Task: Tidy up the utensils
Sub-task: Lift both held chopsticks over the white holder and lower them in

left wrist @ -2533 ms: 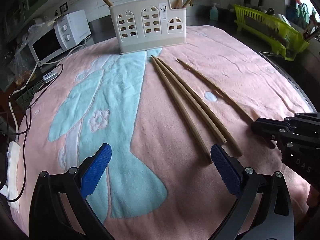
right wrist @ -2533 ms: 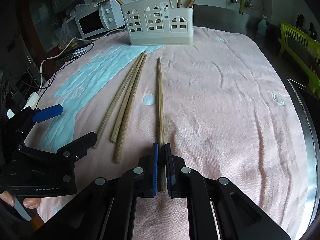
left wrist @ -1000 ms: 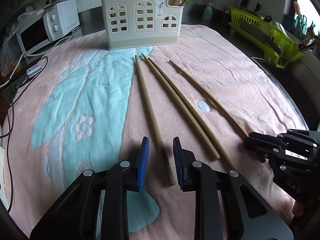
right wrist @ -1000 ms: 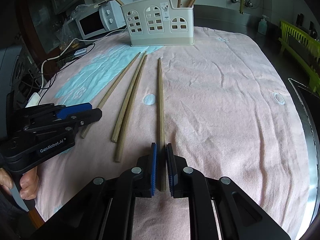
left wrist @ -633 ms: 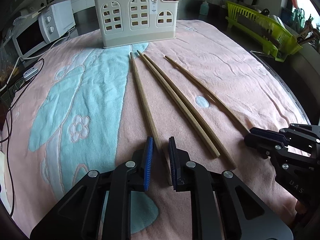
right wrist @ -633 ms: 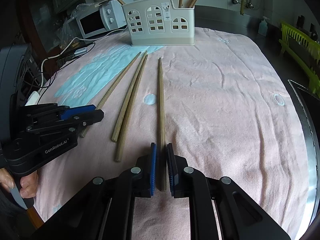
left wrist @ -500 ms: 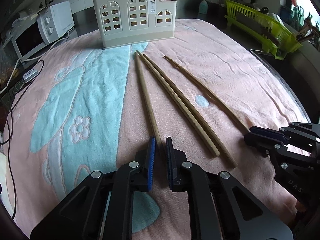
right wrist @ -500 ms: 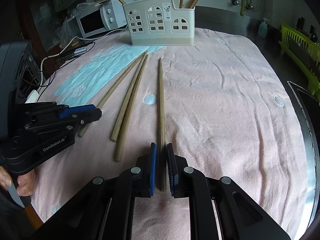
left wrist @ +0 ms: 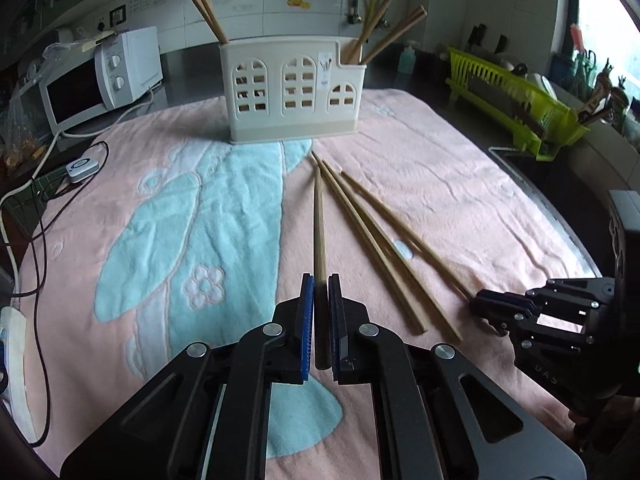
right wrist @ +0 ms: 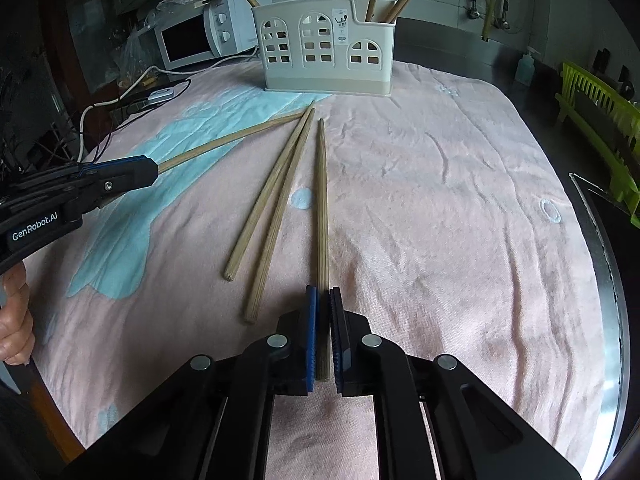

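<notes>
My left gripper (left wrist: 320, 292) is shut on a wooden chopstick (left wrist: 319, 224) and holds it lifted off the towel, tip pointing at the cream utensil holder (left wrist: 292, 92). It shows in the right wrist view (right wrist: 230, 142) too. My right gripper (right wrist: 323, 304) is shut on another chopstick (right wrist: 322, 200) that lies on the towel. Two loose chopsticks (right wrist: 276, 196) lie side by side between them. The holder (right wrist: 328, 52) stands at the far edge with several chopsticks upright in it.
A pink and blue towel (left wrist: 440, 184) covers the table. A white microwave (left wrist: 100, 76) and cables (left wrist: 36, 216) are at the left. A green dish rack (left wrist: 516, 104) stands at the right, past a metal sink edge (right wrist: 604, 264).
My left gripper closed on the leftmost chopstick and raised it off the towel. My right gripper stayed shut on its chopstick, barely moving.
</notes>
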### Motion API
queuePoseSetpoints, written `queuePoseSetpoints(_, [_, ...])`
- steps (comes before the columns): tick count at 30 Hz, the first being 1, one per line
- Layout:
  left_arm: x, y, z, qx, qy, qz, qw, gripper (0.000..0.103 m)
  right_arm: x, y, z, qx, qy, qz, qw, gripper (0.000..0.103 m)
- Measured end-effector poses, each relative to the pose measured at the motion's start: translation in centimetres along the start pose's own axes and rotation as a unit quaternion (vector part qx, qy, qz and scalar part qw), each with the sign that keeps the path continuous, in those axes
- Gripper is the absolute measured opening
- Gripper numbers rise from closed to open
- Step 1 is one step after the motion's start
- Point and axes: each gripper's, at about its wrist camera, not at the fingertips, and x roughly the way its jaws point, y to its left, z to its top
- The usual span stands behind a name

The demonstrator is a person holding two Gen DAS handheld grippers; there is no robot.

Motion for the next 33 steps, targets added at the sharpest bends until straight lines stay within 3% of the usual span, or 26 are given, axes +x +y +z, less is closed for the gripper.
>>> queuePoseSetpoints(6, [-1.2, 1.0, 0.2, -0.012, -0.025, 0.001, 0.9996, 0.005, -1.4, 0.0, 0.3, 0.001, -0.019, -0.004, 1.000, 0.007])
queuePoseSetpoints(21, [-5.1, 2.2, 2.6, -0.017, -0.107, -0.016, 0.9940, 0.005, -10.1, 1.4, 7.1, -0.025, -0.159, 0.013, 0.987, 0.007])
queuePoseSetpoints(33, [-6.4, 2.9, 7.0, -0.004, -0.125, -0.019, 0.9920, 0.005, -11.2, 0.8, 12.1, -0.036, -0.173, 0.022, 0.984, 0.007])
